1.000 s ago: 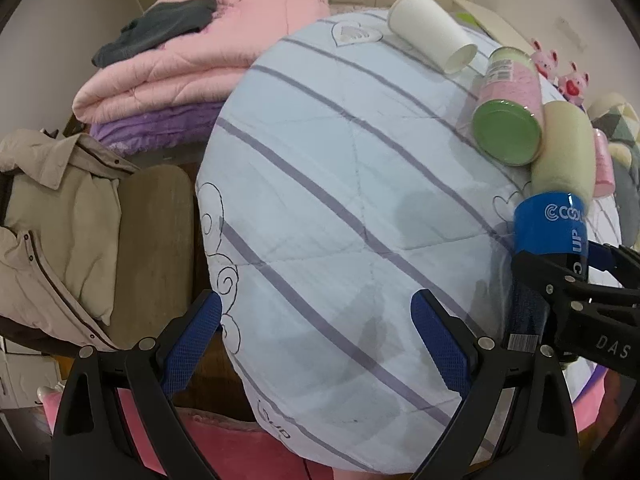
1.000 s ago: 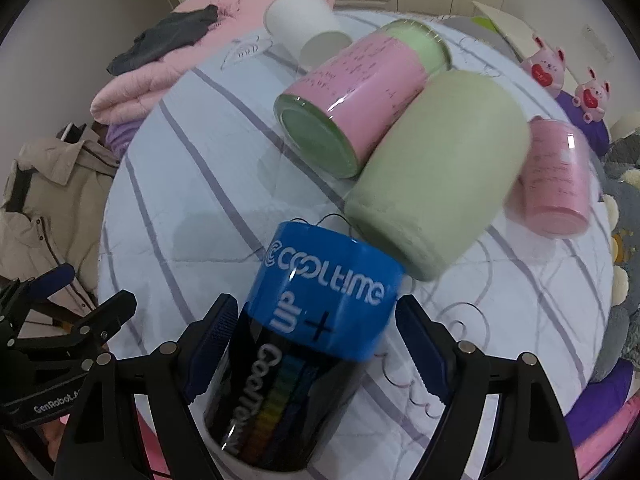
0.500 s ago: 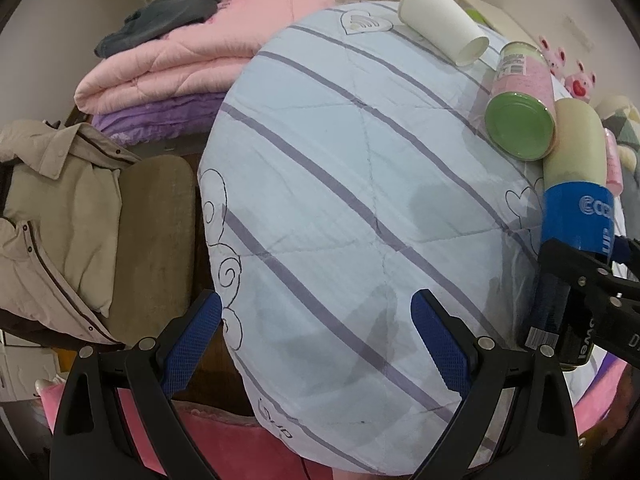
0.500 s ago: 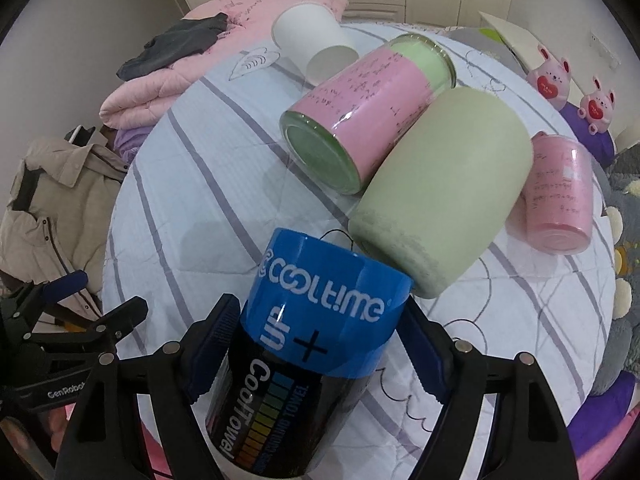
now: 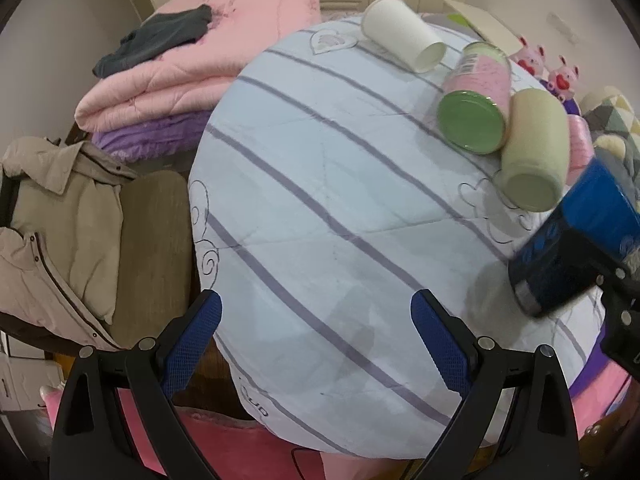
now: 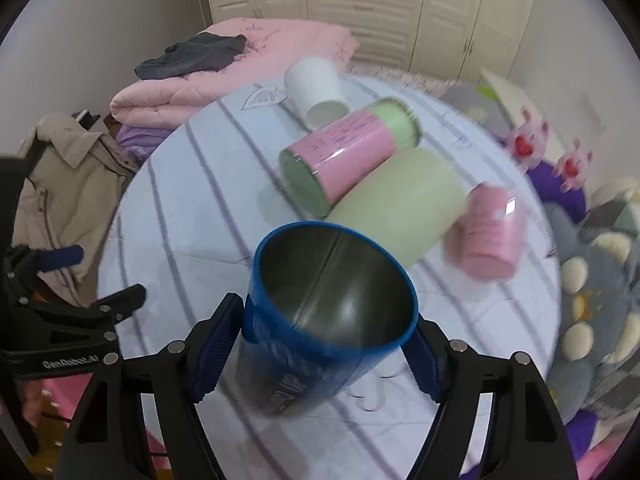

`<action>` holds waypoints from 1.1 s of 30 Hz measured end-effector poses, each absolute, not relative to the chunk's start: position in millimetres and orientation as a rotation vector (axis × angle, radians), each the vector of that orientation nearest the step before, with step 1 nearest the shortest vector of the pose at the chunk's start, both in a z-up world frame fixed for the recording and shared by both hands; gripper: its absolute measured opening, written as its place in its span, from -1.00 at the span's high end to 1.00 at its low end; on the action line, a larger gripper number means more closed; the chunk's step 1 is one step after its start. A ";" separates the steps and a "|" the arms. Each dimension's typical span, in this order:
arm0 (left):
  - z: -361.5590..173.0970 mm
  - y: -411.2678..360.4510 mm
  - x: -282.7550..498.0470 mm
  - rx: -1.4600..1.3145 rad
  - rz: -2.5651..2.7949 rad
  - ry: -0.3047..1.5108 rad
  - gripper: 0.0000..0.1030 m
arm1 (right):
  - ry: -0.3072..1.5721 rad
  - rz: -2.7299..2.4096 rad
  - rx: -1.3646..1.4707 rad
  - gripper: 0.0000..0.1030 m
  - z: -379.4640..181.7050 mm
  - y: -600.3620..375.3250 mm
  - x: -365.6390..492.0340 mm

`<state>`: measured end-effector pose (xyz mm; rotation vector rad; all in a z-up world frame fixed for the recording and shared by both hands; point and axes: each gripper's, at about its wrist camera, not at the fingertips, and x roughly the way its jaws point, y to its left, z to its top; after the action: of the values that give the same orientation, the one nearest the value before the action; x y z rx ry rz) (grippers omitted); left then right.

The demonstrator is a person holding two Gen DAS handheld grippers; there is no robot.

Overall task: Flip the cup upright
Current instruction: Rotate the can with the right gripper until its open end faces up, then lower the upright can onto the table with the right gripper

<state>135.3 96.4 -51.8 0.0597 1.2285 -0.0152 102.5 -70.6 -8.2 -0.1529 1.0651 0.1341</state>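
My right gripper (image 6: 320, 344) is shut on a blue and black cup (image 6: 320, 320). It holds the cup above the striped round table (image 6: 192, 216), tilted, with the open mouth toward the camera and the metal inside showing. In the left wrist view the same cup (image 5: 576, 248) hangs tilted at the right edge, blurred. My left gripper (image 5: 316, 344) is open and empty over the near part of the table (image 5: 320, 200).
On their sides lie a white paper cup (image 6: 316, 88), a pink and green can (image 6: 352, 152), a pale green cup (image 6: 404, 196) and a small pink can (image 6: 492, 232). Folded pink quilts (image 5: 192, 60) lie at the back left. A beige jacket (image 5: 52, 216) lies over a chair at left.
My right gripper has lifted the blue cup off the table and turned it, so its open mouth now faces the camera. The left gripper has barely moved.
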 end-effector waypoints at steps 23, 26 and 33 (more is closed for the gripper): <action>-32.6 61.4 107.3 0.089 -0.009 1.193 -0.88 | 1.046 0.131 -0.072 -0.55 -1.3 -101.8 82.3; -31.6 60.6 105.3 0.092 -0.009 1.191 -0.88 | 1.042 0.135 -0.073 -0.55 0.2 -102.3 79.6; -24.0 57.2 96.5 0.090 -0.004 1.171 -0.88 | 1.027 0.147 -0.061 -0.55 8.4 -105.5 69.9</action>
<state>96.5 57.2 -24.0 0.0904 1.1709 -0.0039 69.9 -105.5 8.4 -0.0608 1.0269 0.1467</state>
